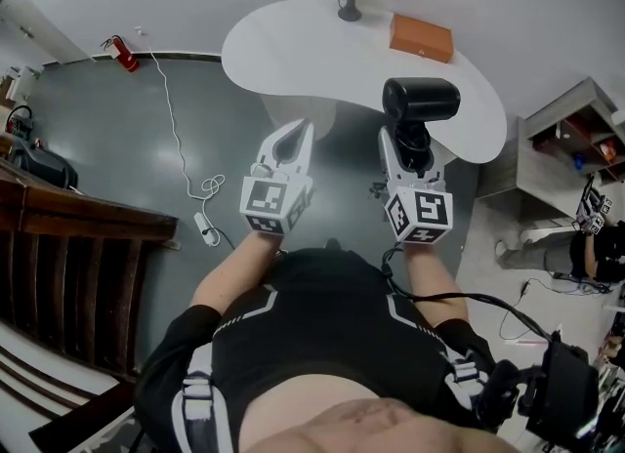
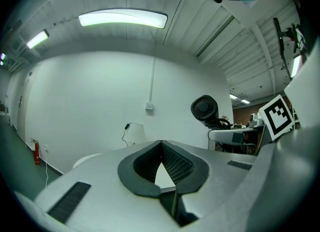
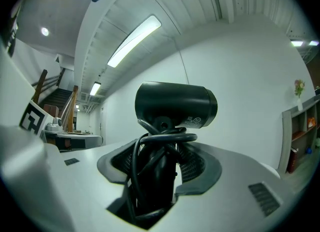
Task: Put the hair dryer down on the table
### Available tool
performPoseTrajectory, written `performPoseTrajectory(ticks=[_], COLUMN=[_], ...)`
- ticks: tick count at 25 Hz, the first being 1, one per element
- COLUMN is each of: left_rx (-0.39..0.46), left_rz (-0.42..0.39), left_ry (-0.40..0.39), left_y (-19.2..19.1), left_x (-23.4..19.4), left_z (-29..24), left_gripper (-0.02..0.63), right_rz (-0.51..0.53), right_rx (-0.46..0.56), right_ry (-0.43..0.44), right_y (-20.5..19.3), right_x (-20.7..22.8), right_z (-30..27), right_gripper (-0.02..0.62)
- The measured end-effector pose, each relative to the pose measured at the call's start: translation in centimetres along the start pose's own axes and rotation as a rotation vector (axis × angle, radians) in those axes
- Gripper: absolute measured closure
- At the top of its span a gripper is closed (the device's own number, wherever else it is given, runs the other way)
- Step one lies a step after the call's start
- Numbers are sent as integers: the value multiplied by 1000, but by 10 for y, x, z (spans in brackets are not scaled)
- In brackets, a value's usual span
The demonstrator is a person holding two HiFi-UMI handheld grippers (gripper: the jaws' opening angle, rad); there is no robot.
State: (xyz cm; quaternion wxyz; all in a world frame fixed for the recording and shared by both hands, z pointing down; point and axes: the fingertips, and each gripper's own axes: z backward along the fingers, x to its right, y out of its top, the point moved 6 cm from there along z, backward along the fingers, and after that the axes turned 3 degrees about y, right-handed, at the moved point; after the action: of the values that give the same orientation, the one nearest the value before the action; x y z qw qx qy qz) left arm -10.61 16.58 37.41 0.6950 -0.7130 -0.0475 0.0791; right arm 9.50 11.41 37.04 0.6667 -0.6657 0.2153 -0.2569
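— So, where is the hair dryer [image 1: 420,100] right now?

— Clamped in my right gripper [image 1: 410,146]. Both pads squeeze its handle, and the black barrel sits crosswise beyond the jaw tips. It hangs in the air at the near edge of the white table [image 1: 293,41], not resting on it.

— Does the head view tell you all that?

— Only partly. From above I see the barrel's top and the table beyond, with an orange box [image 1: 421,38] and the foot of a lamp [image 1: 349,7] on it. Whether the barrel is over the tabletop or short of it, I cannot tell from there. The right gripper view gives what the head view hides: the black cord [image 3: 165,137] looped several times round the handle and pinched between the pads with it, and a label on the barrel's side.

— And your left gripper [image 1: 298,135]?

— Clenched on nothing. In its own view the tips meet, with only a small gap lower down between the pads and no object in it. That view also catches the dryer from the side and shows the round grille at the barrel's end, which neither other view shows.

— Anything on the floor?

— Only the head view shows it. A white cable [image 1: 209,186] with a power strip runs across the dark floor, and a red fire extinguisher [image 1: 122,54] lies by the wall.
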Motion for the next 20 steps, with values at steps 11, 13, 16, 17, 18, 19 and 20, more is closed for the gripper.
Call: performPoseTrajectory(ticks=[11,13,16,17,18,19,20], left_rx=[-37,-35,-30,-28,-26,-24,-22], left_rz=[-23,-15,-3,-1,-1,-2,-2], left_ry=[11,0,-27,-39,-52,-64,-74], left_y=[-5,-8,-10,-10,-10,-9,-8], left_x=[-3,-10,-23,-27,-32,-38,-45], left_z=[-46,-56,-77,-86,-95,-104,-114], left_gripper=[574,574,574,574,574,574,574], right_rz=[-16,-12,5,9,11,11,9], right_rx=[-11,-14,-18,-19,-21,-22,-24], right_ry=[6,0,-10,-16,-24,-33,-42], right_y=[-5,-7,-10,-10,-11,-11,-12], right_x=[39,39,40,41,42,44,45], right_z=[-34,-43,-61,-69,-77,-86,-96], right_gripper=[350,348,350,348,350,350,350])
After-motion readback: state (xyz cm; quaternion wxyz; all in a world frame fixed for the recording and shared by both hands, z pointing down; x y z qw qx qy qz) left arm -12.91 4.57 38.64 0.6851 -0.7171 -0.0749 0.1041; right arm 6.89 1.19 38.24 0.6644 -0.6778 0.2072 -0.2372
